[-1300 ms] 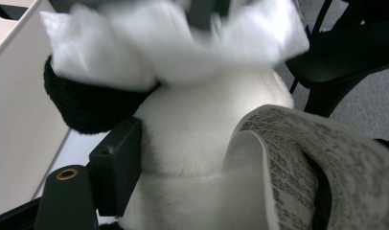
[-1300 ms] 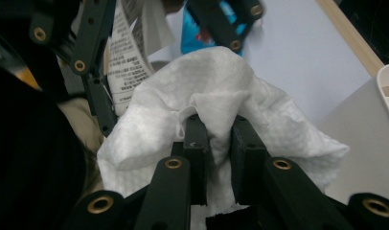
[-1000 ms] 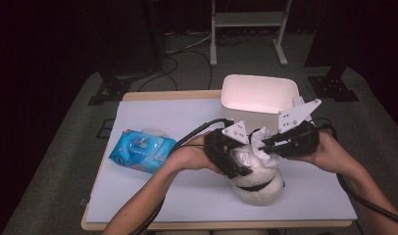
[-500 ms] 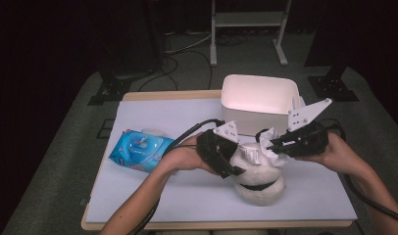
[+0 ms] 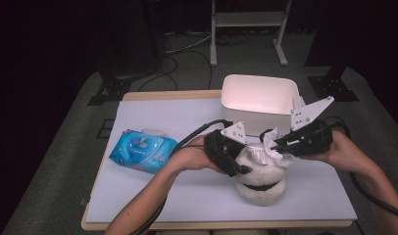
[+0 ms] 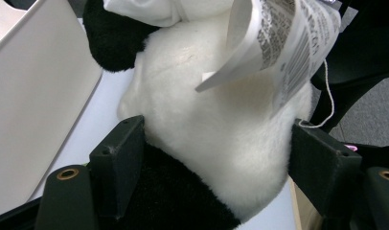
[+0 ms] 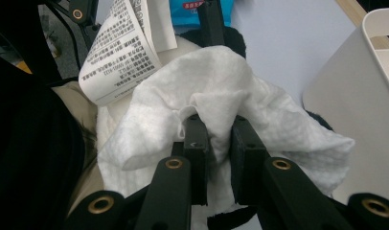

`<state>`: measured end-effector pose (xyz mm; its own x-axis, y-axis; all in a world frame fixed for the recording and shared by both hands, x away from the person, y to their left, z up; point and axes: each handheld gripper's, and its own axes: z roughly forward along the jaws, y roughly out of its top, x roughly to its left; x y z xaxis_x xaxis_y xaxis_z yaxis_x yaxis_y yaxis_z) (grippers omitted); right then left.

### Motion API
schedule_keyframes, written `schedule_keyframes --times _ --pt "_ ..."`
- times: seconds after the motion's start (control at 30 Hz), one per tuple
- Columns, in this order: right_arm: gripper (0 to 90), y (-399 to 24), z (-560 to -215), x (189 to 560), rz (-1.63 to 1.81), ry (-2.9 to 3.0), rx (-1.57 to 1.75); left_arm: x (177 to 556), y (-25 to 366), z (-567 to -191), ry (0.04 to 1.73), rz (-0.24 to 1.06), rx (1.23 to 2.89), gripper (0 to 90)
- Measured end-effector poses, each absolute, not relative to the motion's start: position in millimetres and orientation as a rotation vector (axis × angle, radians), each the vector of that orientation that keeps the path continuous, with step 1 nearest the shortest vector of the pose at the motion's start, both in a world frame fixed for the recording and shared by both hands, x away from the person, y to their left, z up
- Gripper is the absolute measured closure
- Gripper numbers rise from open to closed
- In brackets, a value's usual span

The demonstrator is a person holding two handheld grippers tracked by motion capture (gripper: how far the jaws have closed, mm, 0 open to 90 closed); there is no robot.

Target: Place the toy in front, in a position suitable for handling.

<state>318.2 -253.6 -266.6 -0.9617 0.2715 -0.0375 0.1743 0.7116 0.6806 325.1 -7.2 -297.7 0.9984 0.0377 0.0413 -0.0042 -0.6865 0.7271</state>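
**Wipe on the plush toy: where the hold could slip**

Since the earlier high-view frames the left hand-held gripper [image 5: 238, 164] has slid off the top of the plush toy [image 5: 261, 181] to its left flank, and its jaws have just been closing around it. In the left gripper view the black pads stand at either side of the white-and-black body, touching the fur without yet squeezing it. The toy sits on the counter [image 5: 153, 191] at lower centre of the high view, just in front of the white bin [image 5: 258, 112]. The right hand-held gripper [image 7: 216, 127] is clamped on a white wipe [image 7: 259, 105] pressed to the toy's top.

Likely trouble: soft fur lets the toy roll under the rubbing, and the paper tag [image 6: 288, 43] could snag or tear in the wipe. The wipe pack [image 5: 143, 152] lies well clear at left.
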Motion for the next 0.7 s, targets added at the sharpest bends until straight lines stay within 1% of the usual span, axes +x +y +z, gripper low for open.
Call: schedule_keyframes --times 0.3,0.7 --pt "78.6 -251 -266 321 1.102 2.787 0.351 327 -10 -297 0.021 0.064 2.329 24.7" --pt "78.6 -262 -269 319 1.070 2.785 0.390 322 6 -292 0.059 0.073 2.282 21.8"
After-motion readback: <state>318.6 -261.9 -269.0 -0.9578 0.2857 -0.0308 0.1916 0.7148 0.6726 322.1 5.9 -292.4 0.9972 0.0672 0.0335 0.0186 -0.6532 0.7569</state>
